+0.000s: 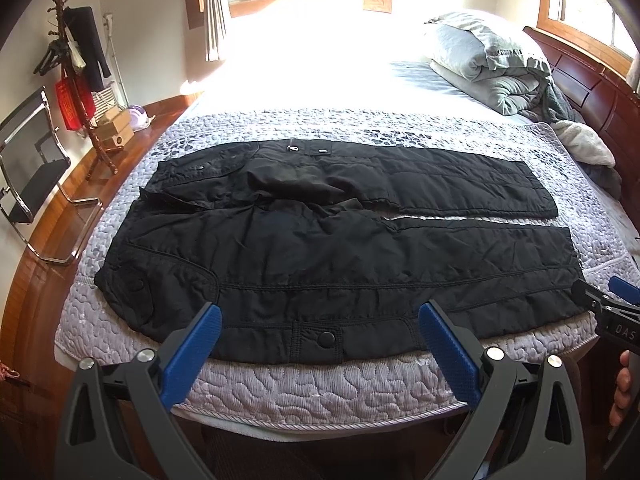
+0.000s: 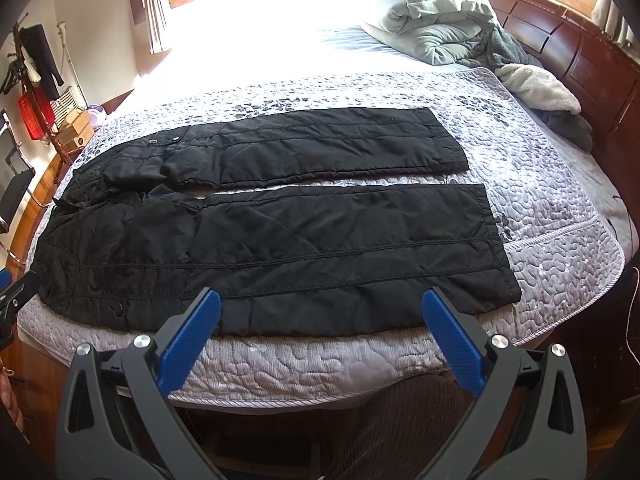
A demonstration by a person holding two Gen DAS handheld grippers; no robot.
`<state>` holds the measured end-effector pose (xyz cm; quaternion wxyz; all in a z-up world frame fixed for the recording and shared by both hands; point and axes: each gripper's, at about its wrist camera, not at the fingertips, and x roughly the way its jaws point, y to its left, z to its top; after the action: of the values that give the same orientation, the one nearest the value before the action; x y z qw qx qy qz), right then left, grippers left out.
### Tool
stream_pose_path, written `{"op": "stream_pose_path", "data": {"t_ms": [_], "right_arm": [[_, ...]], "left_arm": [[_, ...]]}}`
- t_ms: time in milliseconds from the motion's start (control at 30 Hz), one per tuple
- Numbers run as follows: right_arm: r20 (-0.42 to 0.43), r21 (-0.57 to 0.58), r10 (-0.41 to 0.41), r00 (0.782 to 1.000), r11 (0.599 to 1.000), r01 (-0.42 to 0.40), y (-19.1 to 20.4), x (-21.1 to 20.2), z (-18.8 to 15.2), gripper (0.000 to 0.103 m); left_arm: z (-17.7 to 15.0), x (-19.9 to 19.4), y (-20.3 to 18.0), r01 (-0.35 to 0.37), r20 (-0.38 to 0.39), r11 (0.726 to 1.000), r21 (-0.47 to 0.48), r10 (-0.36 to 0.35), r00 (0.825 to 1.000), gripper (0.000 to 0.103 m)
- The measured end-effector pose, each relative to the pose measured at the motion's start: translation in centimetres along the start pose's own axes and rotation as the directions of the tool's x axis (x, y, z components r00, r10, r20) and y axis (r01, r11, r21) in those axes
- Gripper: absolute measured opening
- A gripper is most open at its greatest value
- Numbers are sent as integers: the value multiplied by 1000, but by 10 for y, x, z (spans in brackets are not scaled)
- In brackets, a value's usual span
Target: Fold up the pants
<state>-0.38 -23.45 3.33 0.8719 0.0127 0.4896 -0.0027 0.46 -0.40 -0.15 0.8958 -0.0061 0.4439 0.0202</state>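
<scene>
Across the near part of the bed [image 1: 280, 392], on a pale quilted cover [image 2: 540, 184], a pair of black pants [image 1: 320, 248] lies spread flat, waist toward the left and both legs running to the right. The legs lie side by side with a narrow strip of cover showing between them. The near leg reaches almost to the bed's front edge; a snap button [image 1: 327, 338] shows on the hem-side flap close to that edge. The waist area is rumpled, with some fabric bunched at the crotch.

The left tool [image 1: 320, 328] hovers at the bed's near edge over the upper part of the pants, its blue-padded fingers spread wide and pinching nothing. The right tool [image 2: 320, 316] hangs likewise over the near leg, spread apart and empty.

Farther back a grey duvet [image 2: 432, 20] is heaped near the wooden headboard [image 2: 580, 52]. A coat stand [image 1: 76, 80] and a chair [image 1: 36, 168] sit on the left; the far half of the bed is washed out by window light, so little can be made out there.
</scene>
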Motion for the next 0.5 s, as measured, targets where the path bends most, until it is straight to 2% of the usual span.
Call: {"op": "stream_pose_path", "data": {"t_ms": [500], "right_arm": [[-10, 3, 2, 1000, 1000, -2, -2, 5, 0, 101]], "left_arm": [[0, 4, 0, 0, -9, 1000, 1, 0, 1000, 99]]}}
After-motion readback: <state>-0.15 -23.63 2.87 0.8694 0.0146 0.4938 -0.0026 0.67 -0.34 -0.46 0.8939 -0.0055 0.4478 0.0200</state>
